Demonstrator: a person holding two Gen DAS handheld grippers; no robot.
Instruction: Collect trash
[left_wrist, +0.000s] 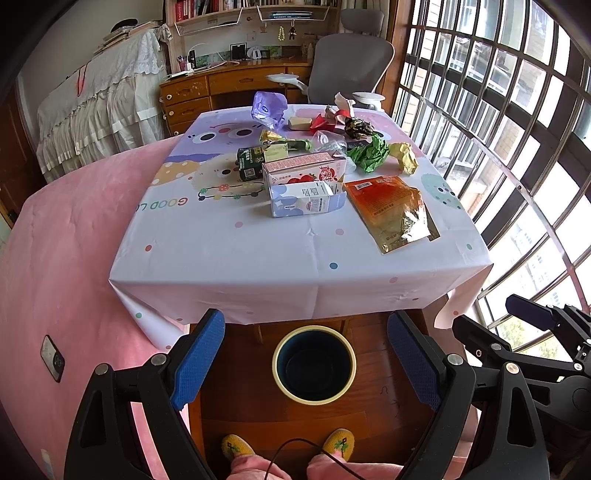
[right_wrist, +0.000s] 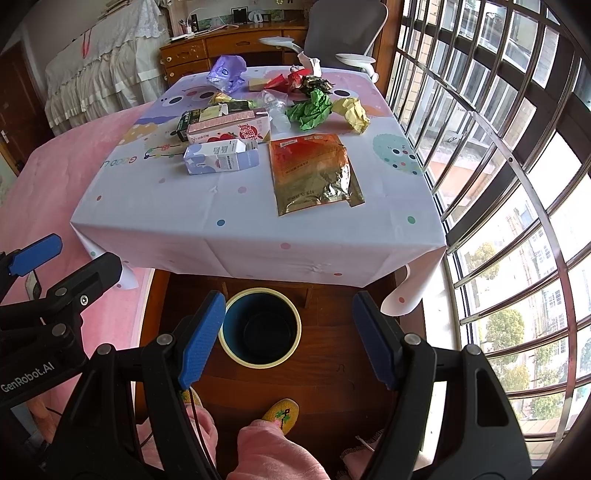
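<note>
Barred windows (left_wrist: 498, 122) run along my right, and a wooden desk (left_wrist: 236, 83) with a grey office chair (left_wrist: 351, 66) stands beyond the counter (left_wrist: 229, 236), which is draped in a pale lilac cartoon-print cloth.

Trash sits on the far half of the counter. Nearest me lies a flat orange and gold foil pouch (right_wrist: 314, 171). Left of it are two cartons on their sides, a lilac and white one (right_wrist: 219, 158) and, just behind it, a pink strawberry-print one (right_wrist: 229, 129), with a dark green box (left_wrist: 255, 160) touching the pink carton's far side. Further back are a crumpled green paper ball (right_wrist: 310, 109), a crumpled yellow paper ball (right_wrist: 352, 112), a clear crushed plastic piece (right_wrist: 277, 107), a crumpled purple plastic bag (left_wrist: 269, 109), and red and dark wrappers (left_wrist: 340, 122) at the far edge.

On the wooden floor just in front of the counter stands a round dark blue bin with a cream rim (left_wrist: 314, 363), which looks empty.

My left gripper (left_wrist: 306, 360) hangs over the bin, its blue-padded jaws wide apart and gripping nothing. My right gripper (right_wrist: 288, 336) is beside it, jaws equally wide and bare. Below I see my pink trouser legs (right_wrist: 273, 450) and yellow embroidered slippers (left_wrist: 338, 443).
</note>
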